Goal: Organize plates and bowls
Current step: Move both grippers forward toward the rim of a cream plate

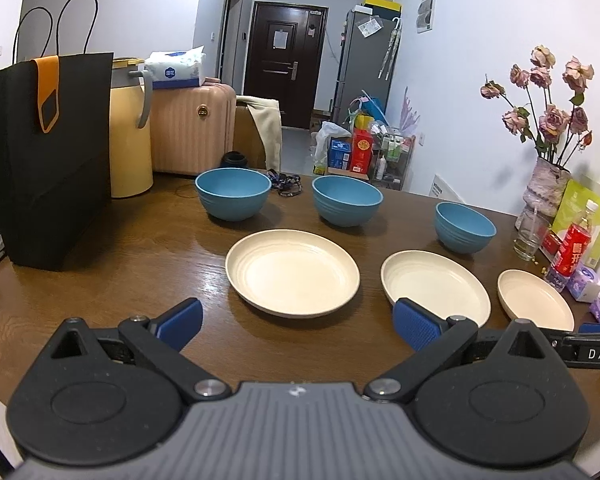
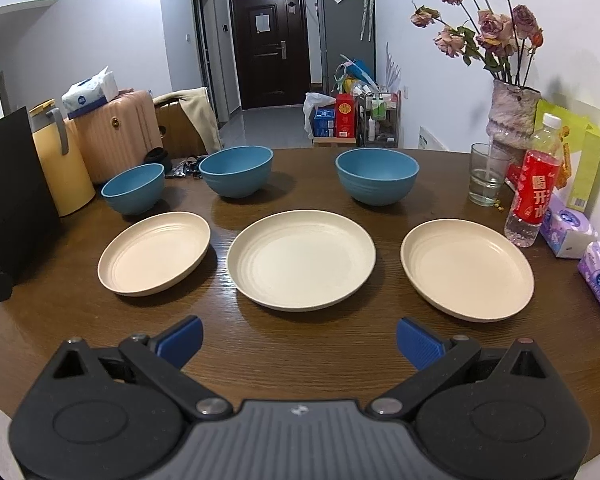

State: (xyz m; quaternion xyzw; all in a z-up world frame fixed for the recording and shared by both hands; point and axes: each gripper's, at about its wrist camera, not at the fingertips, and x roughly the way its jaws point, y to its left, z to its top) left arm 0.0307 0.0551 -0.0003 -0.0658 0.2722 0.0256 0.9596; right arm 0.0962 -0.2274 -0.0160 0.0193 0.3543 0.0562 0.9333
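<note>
Three cream plates stand in a row on the brown wooden table (image 2: 300,344): the left plate (image 2: 155,253), the middle plate (image 2: 301,258) and the right plate (image 2: 467,268). Behind them stand three blue bowls: left bowl (image 2: 133,188), middle bowl (image 2: 236,171), right bowl (image 2: 377,176). The left wrist view shows the same plates (image 1: 292,272), (image 1: 436,284), (image 1: 536,300) and bowls (image 1: 233,193), (image 1: 347,200), (image 1: 465,227). My left gripper (image 1: 298,322) is open and empty, just short of the left plate. My right gripper (image 2: 299,342) is open and empty, short of the middle plate.
A black paper bag (image 1: 48,156) and a yellow jug (image 1: 130,128) stand at the table's left. At the right are a vase of dried roses (image 2: 510,120), a glass (image 2: 486,174), a red-labelled bottle (image 2: 534,184) and tissue packs (image 2: 570,232). The right gripper's arm (image 1: 592,346) shows at the left view's right edge.
</note>
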